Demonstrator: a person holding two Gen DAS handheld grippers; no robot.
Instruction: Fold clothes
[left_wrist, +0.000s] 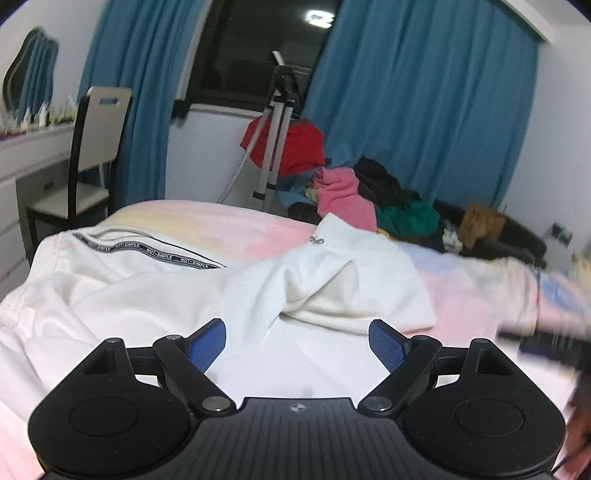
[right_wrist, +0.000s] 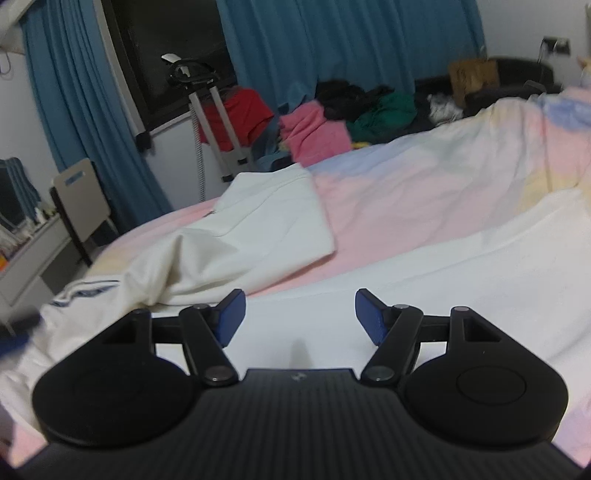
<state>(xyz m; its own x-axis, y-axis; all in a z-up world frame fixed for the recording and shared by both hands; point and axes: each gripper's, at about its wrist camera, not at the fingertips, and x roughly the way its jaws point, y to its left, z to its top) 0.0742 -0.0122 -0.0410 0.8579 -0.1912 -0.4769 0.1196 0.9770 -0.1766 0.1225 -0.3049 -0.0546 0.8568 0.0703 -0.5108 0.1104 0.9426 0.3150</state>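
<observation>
A white garment (left_wrist: 155, 295) with a black lettered stripe lies spread and partly rumpled across the pastel bed cover (left_wrist: 476, 295). One part of it is flopped over toward the far side. My left gripper (left_wrist: 297, 341) hovers over the white cloth, jaws wide apart, nothing between the blue pads (left_wrist: 208, 343). My right gripper (right_wrist: 299, 314) also hangs open above the near white cloth (right_wrist: 424, 295), with nothing in it. The same white garment (right_wrist: 258, 229) reaches away to the left in the right wrist view. The left gripper shows as a blur at that view's left edge.
A heap of unfolded clothes (left_wrist: 354, 192) in pink, red, green and black lies beyond the bed's far edge, by a garment steamer stand (left_wrist: 277, 140). A chair (left_wrist: 92, 147) and a dresser stand at the left. Blue curtains (left_wrist: 424, 110) flank a dark window.
</observation>
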